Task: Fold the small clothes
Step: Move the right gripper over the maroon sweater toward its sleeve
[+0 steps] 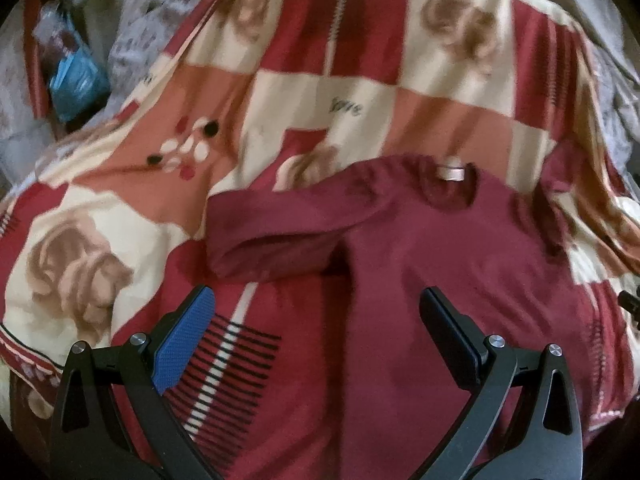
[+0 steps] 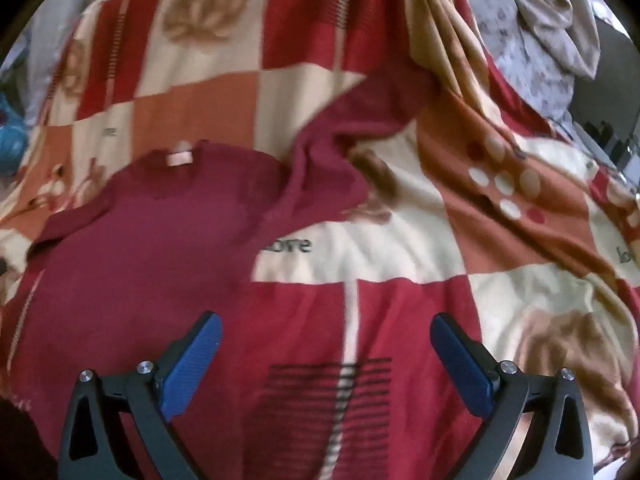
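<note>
A small maroon T-shirt lies spread on a patchwork blanket, neck with a pale label pointing away. Its left sleeve sticks out sideways. My left gripper is open and empty, hovering over the shirt's lower left edge. In the right wrist view the shirt lies left of centre, its right sleeve stretched up and away. My right gripper is open and empty, above the blanket just right of the shirt's lower edge.
The red, cream and orange blanket with rose prints covers a bed. Grey patterned bedding is bunched at the far right. A blue bag and clutter lie at the far left.
</note>
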### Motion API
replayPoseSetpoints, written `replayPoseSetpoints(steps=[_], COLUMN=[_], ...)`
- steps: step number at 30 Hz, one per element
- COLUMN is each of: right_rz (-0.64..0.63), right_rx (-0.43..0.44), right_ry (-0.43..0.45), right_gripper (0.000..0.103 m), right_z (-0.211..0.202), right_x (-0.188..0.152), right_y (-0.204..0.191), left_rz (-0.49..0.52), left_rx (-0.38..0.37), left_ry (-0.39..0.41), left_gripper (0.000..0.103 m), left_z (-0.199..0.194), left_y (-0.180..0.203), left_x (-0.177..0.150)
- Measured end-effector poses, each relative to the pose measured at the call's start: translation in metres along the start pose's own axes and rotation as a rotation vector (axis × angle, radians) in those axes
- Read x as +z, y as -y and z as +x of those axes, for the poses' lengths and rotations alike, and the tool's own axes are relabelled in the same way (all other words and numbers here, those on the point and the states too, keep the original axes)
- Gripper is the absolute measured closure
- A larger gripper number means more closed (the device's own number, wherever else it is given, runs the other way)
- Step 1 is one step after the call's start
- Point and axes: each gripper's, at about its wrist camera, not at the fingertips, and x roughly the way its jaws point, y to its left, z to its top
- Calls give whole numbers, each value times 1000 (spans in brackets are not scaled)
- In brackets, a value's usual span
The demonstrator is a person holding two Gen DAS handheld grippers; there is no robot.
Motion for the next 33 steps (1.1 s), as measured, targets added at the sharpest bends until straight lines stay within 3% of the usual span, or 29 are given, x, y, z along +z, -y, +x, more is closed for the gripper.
replayPoseSetpoints(steps=[7,17,23,33], right_rz=[-106,-63,-24,-23], right_rx=[70,114,166,112], right_ry=[62,97,72,57], right_gripper=[0,0,0,0], right_z=[-70,-100,-74,-7], right_x=[18,37,43,46], right_y=[-9,-31,-60,-98], left_rz=[45,43,43,17], left_rx=[-44,-49,-61,-60], left_ry=[41,51,28,-26], left_gripper=[1,1,1,1], left_z=[-38,-58,-32,32], left_y=[31,55,63,58], left_x=[10,11,8,4])
